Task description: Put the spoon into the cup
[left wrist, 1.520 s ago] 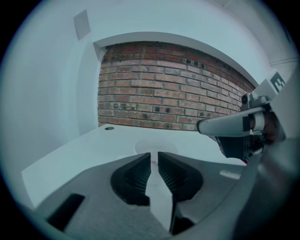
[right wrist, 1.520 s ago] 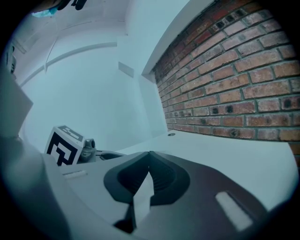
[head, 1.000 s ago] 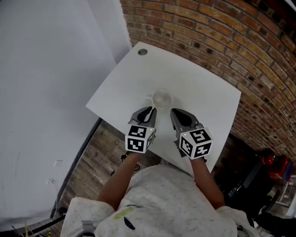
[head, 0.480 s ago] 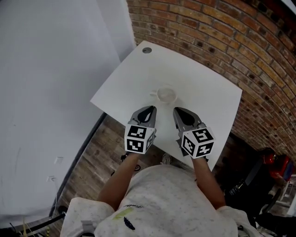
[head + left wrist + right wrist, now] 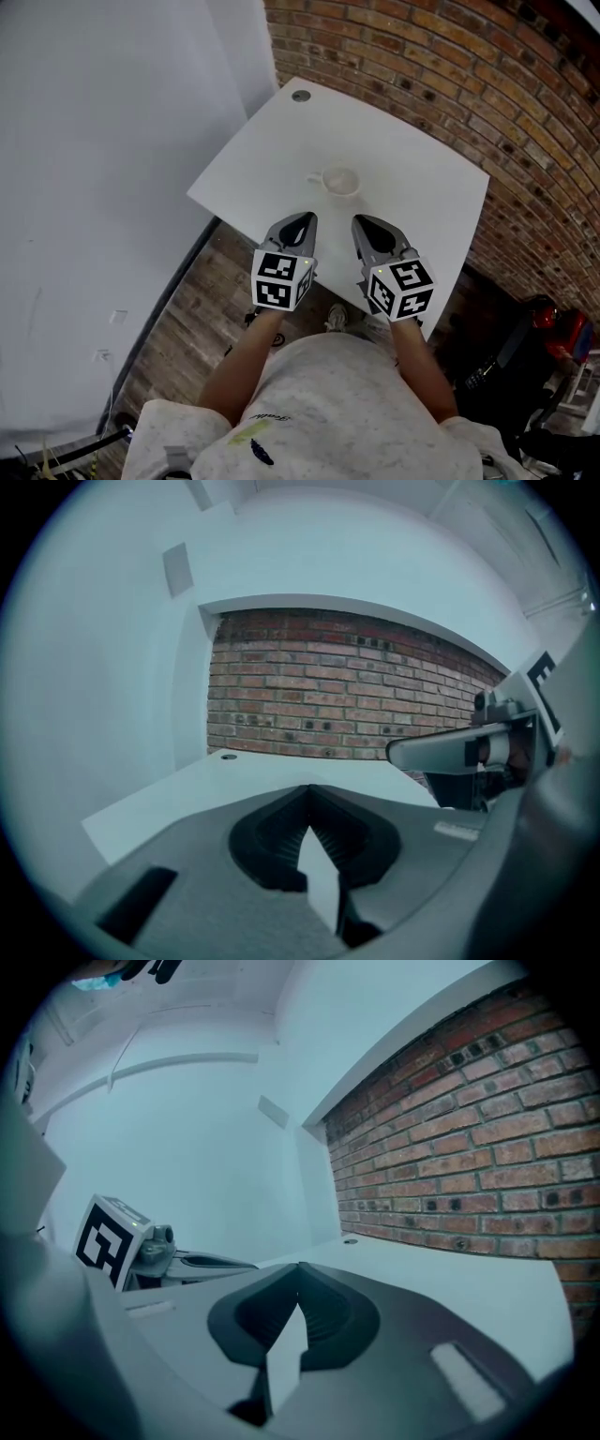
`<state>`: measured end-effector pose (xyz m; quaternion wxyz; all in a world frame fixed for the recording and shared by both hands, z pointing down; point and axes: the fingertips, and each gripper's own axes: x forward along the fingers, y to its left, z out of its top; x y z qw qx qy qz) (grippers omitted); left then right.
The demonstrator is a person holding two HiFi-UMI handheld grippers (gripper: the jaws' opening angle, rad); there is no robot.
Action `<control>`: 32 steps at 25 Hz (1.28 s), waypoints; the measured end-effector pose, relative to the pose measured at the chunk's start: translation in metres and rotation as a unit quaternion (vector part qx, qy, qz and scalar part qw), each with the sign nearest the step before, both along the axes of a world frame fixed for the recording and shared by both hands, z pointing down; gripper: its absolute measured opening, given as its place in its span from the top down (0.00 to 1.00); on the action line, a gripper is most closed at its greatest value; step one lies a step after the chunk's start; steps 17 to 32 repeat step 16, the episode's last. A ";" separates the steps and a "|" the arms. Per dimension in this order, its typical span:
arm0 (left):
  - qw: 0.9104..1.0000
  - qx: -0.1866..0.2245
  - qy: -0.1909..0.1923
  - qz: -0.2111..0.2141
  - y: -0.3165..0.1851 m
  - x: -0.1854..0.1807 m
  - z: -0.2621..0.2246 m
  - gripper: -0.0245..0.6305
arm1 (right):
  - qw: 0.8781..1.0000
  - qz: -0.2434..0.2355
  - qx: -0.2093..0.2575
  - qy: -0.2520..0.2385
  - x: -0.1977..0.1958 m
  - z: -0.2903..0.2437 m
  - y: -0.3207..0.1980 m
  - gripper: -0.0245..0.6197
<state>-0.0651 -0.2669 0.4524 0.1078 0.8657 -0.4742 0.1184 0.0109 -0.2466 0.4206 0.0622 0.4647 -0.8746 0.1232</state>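
A small white cup [image 5: 340, 182] stands near the middle of the white table [image 5: 412, 187], with a short stub sticking out to its left. I cannot make out a spoon in any view. My left gripper [image 5: 305, 217] is shut and empty at the table's near edge, short of the cup and slightly left of it. Beside it, my right gripper [image 5: 362, 221] is also shut and empty, just right of the cup's line. In the left gripper view the jaws [image 5: 307, 789] meet at the tips. The right gripper view shows the same [image 5: 298, 1267]. The cup is hidden in both gripper views.
A brick wall [image 5: 487, 84] runs behind and to the right of the table, and a white wall [image 5: 94, 141] stands on the left. A round grommet [image 5: 300, 95] sits at the table's far corner. Wooden floor [image 5: 187, 319] lies below. Black and red gear [image 5: 544, 328] is at the right.
Both grippers have drawn back from the cup toward the table's near edge, so the gap to the cup has widened. Both stayed shut.
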 end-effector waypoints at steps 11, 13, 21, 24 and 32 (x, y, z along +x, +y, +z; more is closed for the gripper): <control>1.000 -0.003 0.003 0.005 0.011 0.003 0.002 0.96 | 1.000 0.007 0.001 0.003 0.003 0.000 0.011 0.95; 1.000 -0.003 0.004 0.006 0.011 0.004 0.002 0.96 | 1.000 0.006 0.001 0.002 0.003 0.000 0.012 0.95; 1.000 -0.003 0.004 0.007 0.012 0.006 0.002 0.96 | 1.000 0.006 0.001 0.002 0.004 0.001 0.012 0.95; 1.000 -0.003 0.004 0.007 0.012 0.006 0.002 0.96 | 1.000 0.006 0.001 0.002 0.004 0.001 0.012 0.95; 1.000 -0.003 0.004 0.007 0.012 0.006 0.002 0.96 | 1.000 0.006 0.001 0.002 0.004 0.001 0.012 0.95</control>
